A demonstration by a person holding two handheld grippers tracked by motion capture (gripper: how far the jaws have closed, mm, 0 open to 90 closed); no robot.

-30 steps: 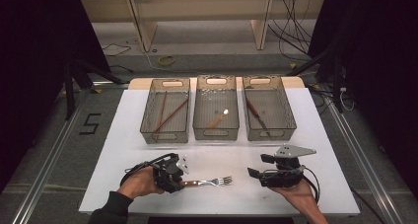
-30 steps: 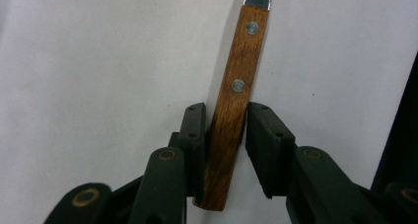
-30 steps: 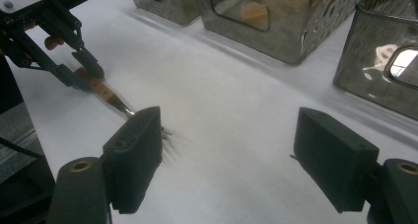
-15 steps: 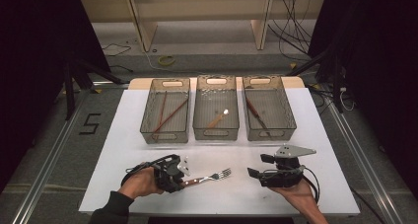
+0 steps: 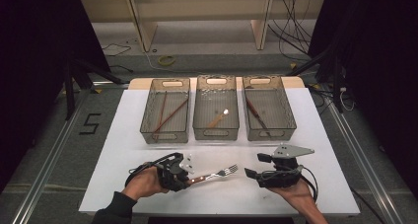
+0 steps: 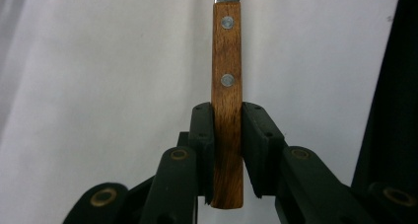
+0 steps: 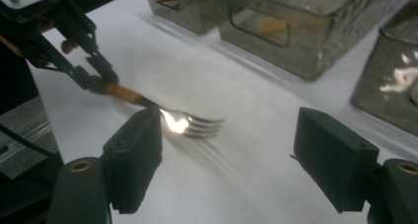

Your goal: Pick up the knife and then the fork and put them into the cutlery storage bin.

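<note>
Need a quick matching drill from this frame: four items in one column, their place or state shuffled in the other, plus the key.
Items
1. wooden-handled metal fork
2. left black two-jaw gripper
3. right black two-jaw gripper
4. middle clear mesh-patterned plastic bin

Places or states
A. jaws wide apart, nothing between them
B. holds a wooden-handled utensil with a shiny head
C. clamped by its handle, tines pointing toward the other gripper
D. jaws just closed, pads pressing a wooden handle

Pairs: 1-C, 2-D, 3-A, 4-B

Glossy metal fork (image 5: 217, 174), riveted wooden handle; matt white table (image 5: 320, 135).
</note>
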